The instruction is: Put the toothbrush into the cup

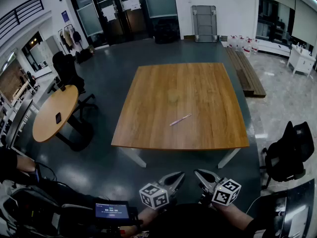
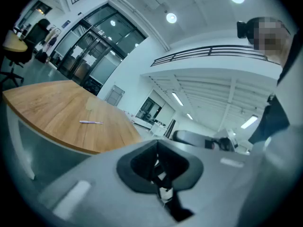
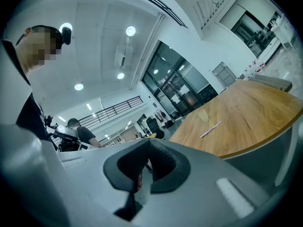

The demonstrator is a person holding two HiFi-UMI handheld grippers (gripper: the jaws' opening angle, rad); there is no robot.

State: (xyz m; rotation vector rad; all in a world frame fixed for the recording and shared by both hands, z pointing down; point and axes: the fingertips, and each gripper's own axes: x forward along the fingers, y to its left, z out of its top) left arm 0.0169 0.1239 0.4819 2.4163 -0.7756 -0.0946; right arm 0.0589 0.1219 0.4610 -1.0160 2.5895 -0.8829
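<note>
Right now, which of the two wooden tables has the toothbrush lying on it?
The large square table straight ahead: the toothbrush lies near its front edge. The small round table off to the left has no toothbrush on it.

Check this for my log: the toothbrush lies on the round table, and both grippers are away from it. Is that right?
Not quite. The toothbrush lies on the square table, not the round table off to the left; the head view shows this. The left gripper and right gripper are indeed away from it.
</note>
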